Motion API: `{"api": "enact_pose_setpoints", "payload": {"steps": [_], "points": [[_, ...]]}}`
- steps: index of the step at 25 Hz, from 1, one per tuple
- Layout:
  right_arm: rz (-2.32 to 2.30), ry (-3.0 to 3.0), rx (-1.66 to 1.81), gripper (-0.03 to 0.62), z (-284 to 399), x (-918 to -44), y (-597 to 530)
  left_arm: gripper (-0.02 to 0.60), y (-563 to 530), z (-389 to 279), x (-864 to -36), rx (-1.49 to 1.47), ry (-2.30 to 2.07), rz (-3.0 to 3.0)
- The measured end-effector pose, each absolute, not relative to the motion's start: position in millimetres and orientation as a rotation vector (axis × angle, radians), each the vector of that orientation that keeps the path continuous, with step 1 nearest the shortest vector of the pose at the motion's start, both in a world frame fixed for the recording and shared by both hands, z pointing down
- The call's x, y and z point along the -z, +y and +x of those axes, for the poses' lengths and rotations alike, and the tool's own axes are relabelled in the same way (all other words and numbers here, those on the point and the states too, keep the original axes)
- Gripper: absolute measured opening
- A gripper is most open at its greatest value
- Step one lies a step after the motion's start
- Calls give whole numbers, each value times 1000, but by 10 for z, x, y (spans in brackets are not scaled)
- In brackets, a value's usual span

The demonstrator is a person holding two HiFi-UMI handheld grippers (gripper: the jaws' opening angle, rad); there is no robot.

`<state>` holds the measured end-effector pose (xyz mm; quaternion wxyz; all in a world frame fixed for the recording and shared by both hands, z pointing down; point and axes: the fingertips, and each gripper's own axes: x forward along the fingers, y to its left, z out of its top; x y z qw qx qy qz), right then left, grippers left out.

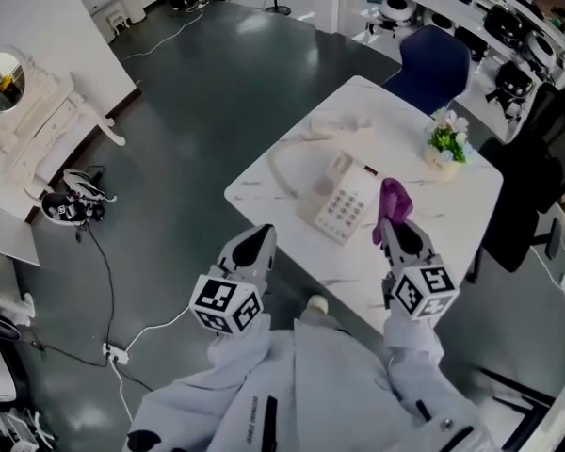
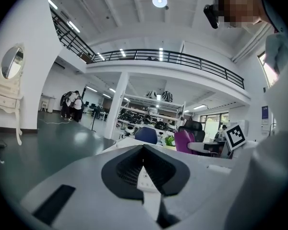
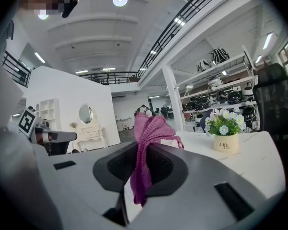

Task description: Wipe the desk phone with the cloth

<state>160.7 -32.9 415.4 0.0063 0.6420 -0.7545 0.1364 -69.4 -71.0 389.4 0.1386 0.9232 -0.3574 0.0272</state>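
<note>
The white desk phone point(image 1: 342, 205) lies on the white marble-look table point(image 1: 452, 224), keypad up, with its cord point(image 1: 282, 172) looping to the left. My right gripper point(image 1: 395, 231) hovers just right of the phone, shut on a purple cloth point(image 1: 393, 201) that sticks up from its jaws. In the right gripper view the cloth point(image 3: 151, 128) is pinched in the right gripper point(image 3: 143, 169) and hangs down between the jaws. My left gripper point(image 1: 261, 238) is held off the table's near left edge, shut and holding nothing. The left gripper point(image 2: 145, 169) shows only a thin slit.
A small pot of white flowers point(image 1: 445, 141) stands at the table's far right corner. A blue chair point(image 1: 433, 62) sits behind the table and a black office chair point(image 1: 527, 186) at its right. Cables point(image 1: 108, 281) run over the dark floor on the left.
</note>
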Motion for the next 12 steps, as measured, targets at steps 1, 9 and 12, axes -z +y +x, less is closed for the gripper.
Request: {"api": "enact_pose_setpoints", "payload": {"steps": [1,9,12], "points": [[2020,-2356,-424,37,1649,-4150,-384,-2,-768,-660,-3908,-84,-1025,2671],[2076,-2323,-446,37,1815,-4245,-647,-2,-1099,-410,-3992,-106,-953,2682],[2093,-2297,-430,37,1891,-4248,-702,-2,-1157,-322,-4036,-114,-922,2689]]}}
